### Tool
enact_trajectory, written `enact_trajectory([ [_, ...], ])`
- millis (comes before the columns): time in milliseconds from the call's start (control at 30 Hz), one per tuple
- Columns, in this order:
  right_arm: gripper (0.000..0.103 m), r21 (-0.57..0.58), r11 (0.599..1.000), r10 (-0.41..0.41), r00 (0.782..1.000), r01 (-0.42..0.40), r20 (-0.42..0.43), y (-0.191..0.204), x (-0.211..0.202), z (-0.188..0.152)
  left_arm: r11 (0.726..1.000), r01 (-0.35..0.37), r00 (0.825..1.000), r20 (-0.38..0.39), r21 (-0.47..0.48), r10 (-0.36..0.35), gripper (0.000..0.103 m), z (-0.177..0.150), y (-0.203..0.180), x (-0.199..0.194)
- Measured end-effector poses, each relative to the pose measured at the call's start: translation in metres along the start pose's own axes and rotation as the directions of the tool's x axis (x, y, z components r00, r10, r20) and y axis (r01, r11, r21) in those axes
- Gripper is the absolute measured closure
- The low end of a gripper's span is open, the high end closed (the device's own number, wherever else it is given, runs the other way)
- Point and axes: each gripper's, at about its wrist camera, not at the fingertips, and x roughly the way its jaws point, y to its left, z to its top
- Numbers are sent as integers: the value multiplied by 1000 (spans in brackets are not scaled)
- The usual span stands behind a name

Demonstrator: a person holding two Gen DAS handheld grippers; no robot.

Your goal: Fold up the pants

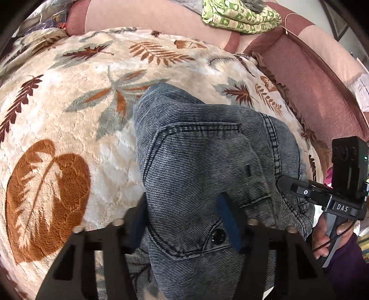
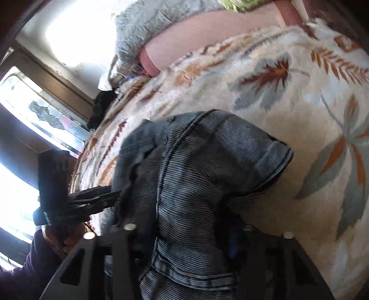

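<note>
Grey-blue ribbed denim pants (image 1: 196, 150) lie bunched on a cream blanket with a leaf pattern (image 1: 69, 115). A back pocket and a dark button show near the bottom of the left wrist view. My left gripper (image 1: 182, 221) has its blue pads pressed on a thick fold of the pants at the pocket. My right gripper (image 2: 184, 237) is closed on a seam and hem bunch of the pants (image 2: 207, 161). Each view also shows the other gripper at the fabric's edge: the right gripper (image 1: 283, 184) and the left gripper (image 2: 110, 196).
A pink upholstered edge (image 1: 299, 76) borders the blanket (image 2: 299, 103) on the far and right sides. A green patterned cloth (image 1: 239, 16) lies at the back and a grey quilt (image 2: 150, 25) is nearby. A bright window (image 2: 18, 161) stands beyond. A hand (image 1: 322, 235) holds the right gripper's handle.
</note>
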Motion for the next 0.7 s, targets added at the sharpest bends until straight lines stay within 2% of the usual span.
enact_trajectory([
  [100, 63, -46, 999, 10, 999, -7, 45, 12, -11, 0, 1000, -1, 1000, 21, 28, 0, 70, 2, -12, -10],
  [200, 64, -95, 995, 4, 996, 5, 93, 27, -17, 3, 998, -17, 999, 46, 56, 15, 74, 8, -21, -23],
  [400, 65, -106, 994, 45, 981, -25, 190, 41, -27, 23, 997, -56, 990, 129, 60, 48, 75, 42, -17, -59],
  [500, 67, -122, 991, 78, 966, -49, 247, 52, -22, 49, 992, -117, 979, 172, 46, 107, 75, 74, -9, -71],
  [633, 67, -87, 993, 95, 959, -74, 267, 53, 6, 94, 980, -197, 961, 197, 3, 192, 75, 110, 9, -65],
  [700, 67, -75, 995, 77, 967, -61, 243, 51, 28, 113, 971, -240, 954, 181, -22, 240, 75, 120, 20, -49],
])
